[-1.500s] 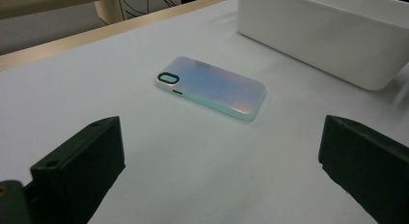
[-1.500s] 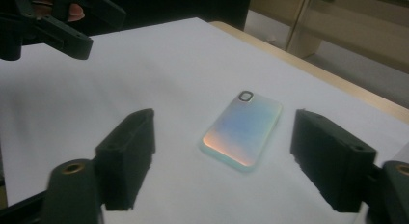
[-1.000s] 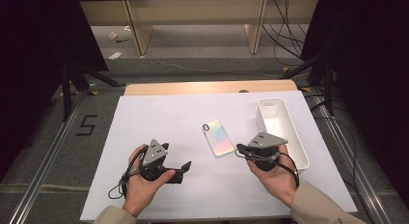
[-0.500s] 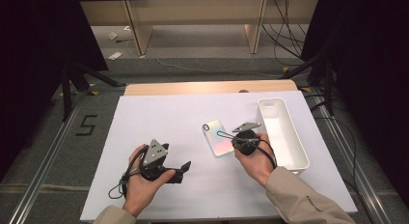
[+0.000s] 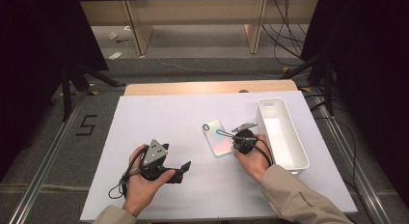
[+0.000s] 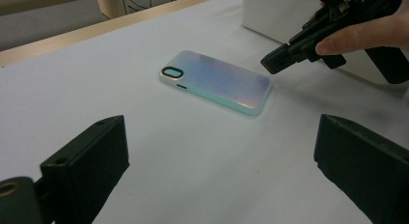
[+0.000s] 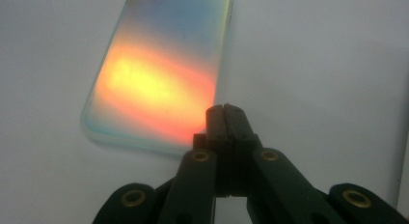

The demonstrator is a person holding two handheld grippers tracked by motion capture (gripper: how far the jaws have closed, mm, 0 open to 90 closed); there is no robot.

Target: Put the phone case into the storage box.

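The phone case lies flat, back up, on the white sheet a little right of the middle, its camera hole at the far left corner and the white bin just to its right. The right gripper is clenched with nothing between its jaws, and its tip hangs just above the case's near right corner; in the right gripper view the pressed-together jaws sit at the case's corner. The left gripper rests at the near left, well apart from the case, its jaws spread wide and holding nothing, as the left gripper view shows them on either side of the case. The case looks light, thin and somewhat flexible, with a glossy iridescent back that is likely slippery. Lying flush on the sheet, it offers no gap for a jaw to slip under. The long edges are probably the best hold: jaws opened across the width near the middle, squeezing the rims. A closed tip might first nudge or tilt a corner up. Too hard a squeeze could bow it and let it spring out.
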